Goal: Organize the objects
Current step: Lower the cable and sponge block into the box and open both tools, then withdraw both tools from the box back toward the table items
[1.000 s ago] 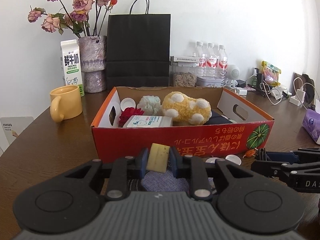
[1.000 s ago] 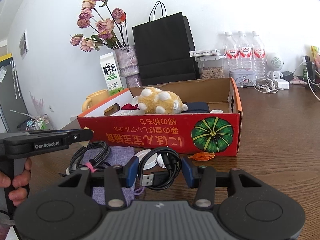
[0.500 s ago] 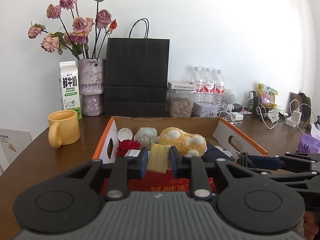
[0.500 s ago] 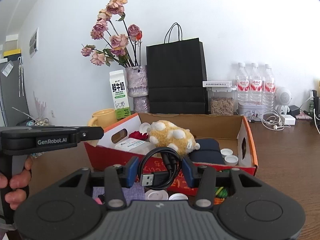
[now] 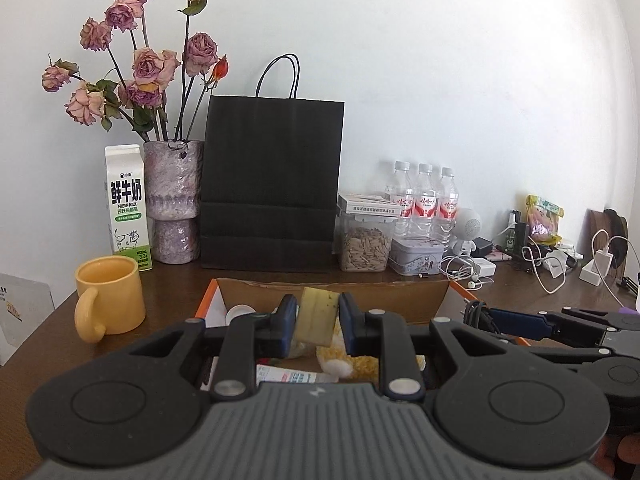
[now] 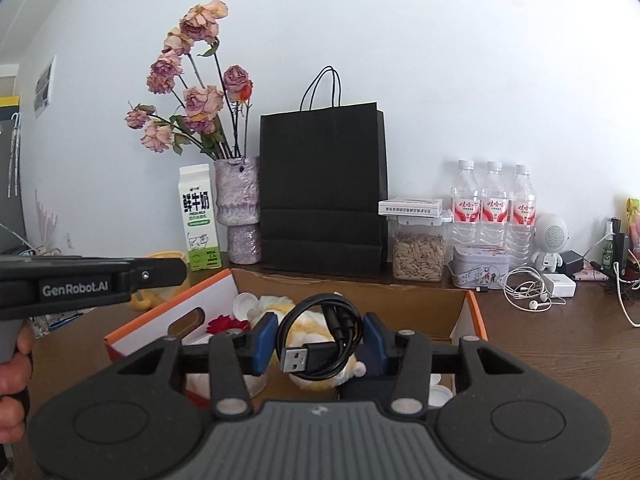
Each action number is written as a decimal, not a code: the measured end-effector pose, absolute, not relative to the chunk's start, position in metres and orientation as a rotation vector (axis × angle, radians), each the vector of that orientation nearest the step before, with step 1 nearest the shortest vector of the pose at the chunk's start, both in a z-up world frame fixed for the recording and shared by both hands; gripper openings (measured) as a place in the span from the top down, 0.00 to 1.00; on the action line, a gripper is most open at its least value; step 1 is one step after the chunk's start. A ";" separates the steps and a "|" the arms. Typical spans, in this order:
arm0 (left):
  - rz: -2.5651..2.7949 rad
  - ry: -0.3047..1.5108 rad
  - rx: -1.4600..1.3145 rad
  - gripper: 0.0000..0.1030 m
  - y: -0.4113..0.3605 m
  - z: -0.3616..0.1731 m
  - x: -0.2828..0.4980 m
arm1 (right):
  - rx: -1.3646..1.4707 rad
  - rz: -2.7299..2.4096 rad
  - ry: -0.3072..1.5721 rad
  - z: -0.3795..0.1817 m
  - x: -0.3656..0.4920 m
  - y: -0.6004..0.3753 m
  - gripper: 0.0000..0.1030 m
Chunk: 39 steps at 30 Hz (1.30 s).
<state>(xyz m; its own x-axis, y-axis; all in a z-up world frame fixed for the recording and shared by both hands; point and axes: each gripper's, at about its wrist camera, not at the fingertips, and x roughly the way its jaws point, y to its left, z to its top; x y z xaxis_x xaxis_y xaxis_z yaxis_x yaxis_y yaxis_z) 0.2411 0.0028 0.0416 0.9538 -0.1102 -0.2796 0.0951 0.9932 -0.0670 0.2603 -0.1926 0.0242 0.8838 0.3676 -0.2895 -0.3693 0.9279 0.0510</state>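
Left gripper (image 5: 318, 326) clamped on small yellowish rectangular sponge block (image 5: 317, 316), centre frame, held upright above open cardboard box with orange rim (image 5: 332, 291). Right gripper (image 6: 319, 340) part-closed, pinching coiled black USB cable (image 6: 320, 338), plug pointing left, centre frame, over same box (image 6: 474, 312). Yellow-white plush toy (image 6: 308, 330) inside box behind cable. Yellow ceramic mug (image 5: 110, 300) left of box. Black paper bag (image 5: 272, 184) behind, upper centre.

Two black hand-held grippers with blue pads

Each gripper, left (image 5: 318, 330) and right (image 6: 320, 340), has a grey ribbed housing, round black discs on both sides, silver screws on black linkage arms, and blue-padded fingers (image 6: 264, 338); one side reads "GenRobot.AI" in white.
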 end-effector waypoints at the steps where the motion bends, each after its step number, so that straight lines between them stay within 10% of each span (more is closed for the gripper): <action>1: -0.101 0.288 -0.054 0.77 0.003 0.042 0.247 | -0.008 0.373 0.297 0.024 0.266 -0.193 0.56; 24: -0.037 0.360 -0.038 0.76 0.005 0.011 0.301 | -0.004 0.315 0.354 -0.005 0.304 -0.209 0.53; 27: -0.016 0.342 -0.034 0.42 0.003 0.012 0.299 | -0.012 0.308 0.343 -0.005 0.302 -0.208 0.10; 29: 0.020 0.315 -0.022 0.00 0.000 0.013 0.296 | -0.016 0.304 0.331 -0.004 0.299 -0.208 0.00; 39: 0.035 0.295 -0.006 0.00 -0.005 0.014 0.293 | -0.016 0.300 0.326 -0.002 0.297 -0.208 0.00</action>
